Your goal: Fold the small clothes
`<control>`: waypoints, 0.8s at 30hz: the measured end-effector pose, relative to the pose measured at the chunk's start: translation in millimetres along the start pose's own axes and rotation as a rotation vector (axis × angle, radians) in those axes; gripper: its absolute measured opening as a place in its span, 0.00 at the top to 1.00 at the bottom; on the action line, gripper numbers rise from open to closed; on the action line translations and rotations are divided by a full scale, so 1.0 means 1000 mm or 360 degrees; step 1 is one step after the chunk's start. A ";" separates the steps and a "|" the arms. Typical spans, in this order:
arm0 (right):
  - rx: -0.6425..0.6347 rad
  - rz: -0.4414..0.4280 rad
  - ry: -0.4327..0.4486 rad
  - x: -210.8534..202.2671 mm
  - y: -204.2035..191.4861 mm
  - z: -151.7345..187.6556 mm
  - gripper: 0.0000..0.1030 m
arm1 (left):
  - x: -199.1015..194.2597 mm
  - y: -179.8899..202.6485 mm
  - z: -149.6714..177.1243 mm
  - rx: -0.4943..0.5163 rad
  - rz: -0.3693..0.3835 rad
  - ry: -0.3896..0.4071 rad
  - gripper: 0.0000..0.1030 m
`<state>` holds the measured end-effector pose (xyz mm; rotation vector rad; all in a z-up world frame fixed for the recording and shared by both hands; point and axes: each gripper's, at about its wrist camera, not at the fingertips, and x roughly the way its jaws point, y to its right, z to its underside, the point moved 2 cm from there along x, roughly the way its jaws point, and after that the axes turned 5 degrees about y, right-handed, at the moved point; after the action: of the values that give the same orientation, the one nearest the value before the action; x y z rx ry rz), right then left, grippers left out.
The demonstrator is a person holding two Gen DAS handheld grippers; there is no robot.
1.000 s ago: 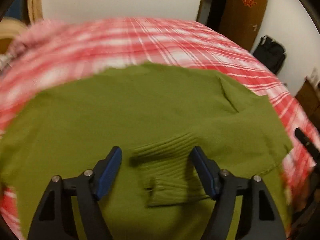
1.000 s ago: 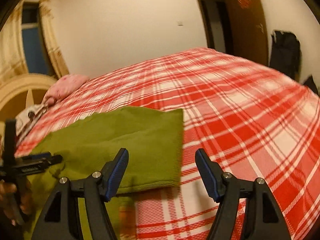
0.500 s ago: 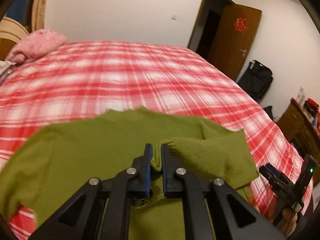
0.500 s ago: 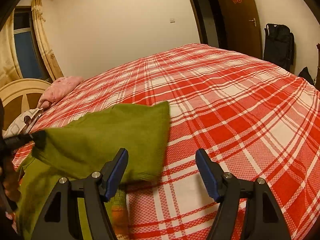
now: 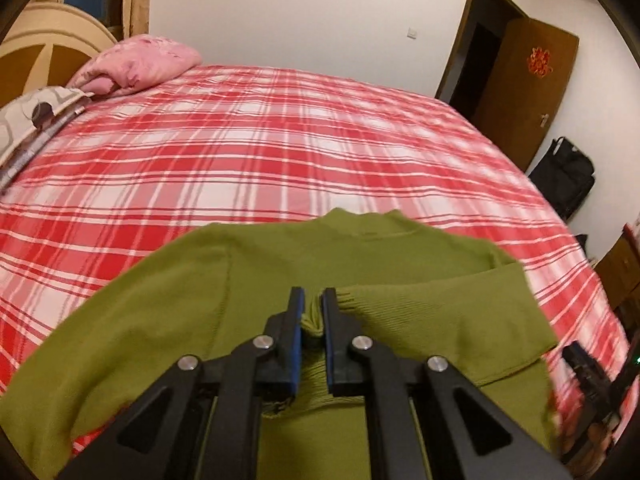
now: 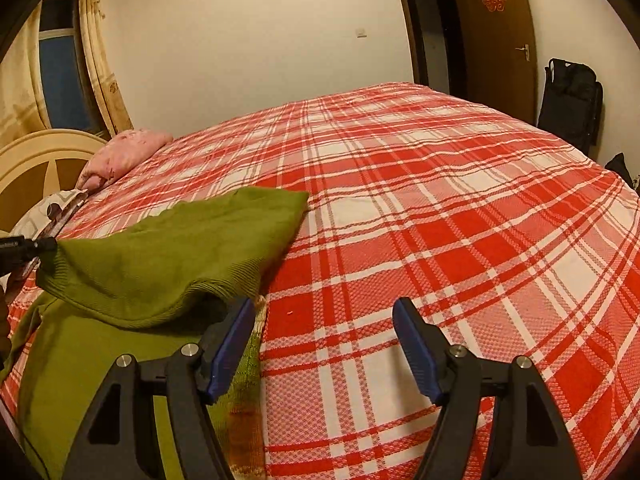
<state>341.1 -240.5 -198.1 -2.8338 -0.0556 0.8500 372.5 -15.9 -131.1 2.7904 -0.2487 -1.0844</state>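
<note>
Green sweater (image 5: 248, 280) spread on the red plaid bed (image 5: 280, 140), near the bed's close edge, neckline pointing away toward the far wall. The left tongs (image 5: 312, 312) are clamped tight on the ribbed cuff of a sleeve, the blue pads squeezing a pinch of knit between them, and that sleeve stretches off to the right, raised above the sweater's body. Over to the right wrist view: same sweater (image 6: 168, 256) sits at the left of the frame, the sleeve hanging in a lifted sag from the left tongs (image 6: 44, 245) at the far left edge, with shadow under it. The right tongs (image 6: 324, 320) are spread wide, gripping nothing, hovering just beside the sweater's right edge; one blue pad is over the knit hem, the other over bare plaid. What the right view adds: an orange-and-cream striped band at the sweater's lower edge, and the curtained window (image 6: 60, 72) past the headboard. What the left view adds: the neckline, the sweater's other sleeve lying flat at lower left, and a blurred glimpse of the right tongs' handle at the right edge. A pink pillow (image 5: 136, 64) lies at the head of the bed, a black bag (image 5: 568, 180) leans by the brown door (image 5: 524, 80).
</note>
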 end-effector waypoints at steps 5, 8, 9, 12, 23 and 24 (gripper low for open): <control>-0.0042 0.0004 -0.0056 0.006 -0.005 0.002 0.28 | 0.029 -0.008 0.017 0.0019 -0.0096 -0.0120 0.82; -0.0152 -0.0031 -0.0030 0.002 -0.020 0.003 0.28 | 0.039 -0.015 0.024 0.0022 -0.0215 -0.0154 0.53; -0.0215 -0.0041 -0.0027 0.002 -0.029 0.003 0.28 | 0.038 -0.017 0.026 0.0003 -0.0214 -0.0151 0.45; -0.0456 -0.0073 -0.0064 0.007 -0.060 0.006 0.28 | 0.026 -0.020 0.029 -0.0032 -0.0116 -0.0144 0.44; -0.0267 0.0014 -0.0193 0.029 -0.036 0.003 0.28 | 0.041 0.003 0.047 0.0161 -0.0194 -0.0180 0.71; -0.0238 0.0018 -0.0206 0.030 -0.032 0.004 0.28 | 0.040 0.004 0.046 0.0159 -0.0146 -0.0175 0.85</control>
<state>364.4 -205.7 -211.0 -2.9140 -0.1261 1.0732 370.0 -31.0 -189.7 2.8589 -0.1930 -1.2826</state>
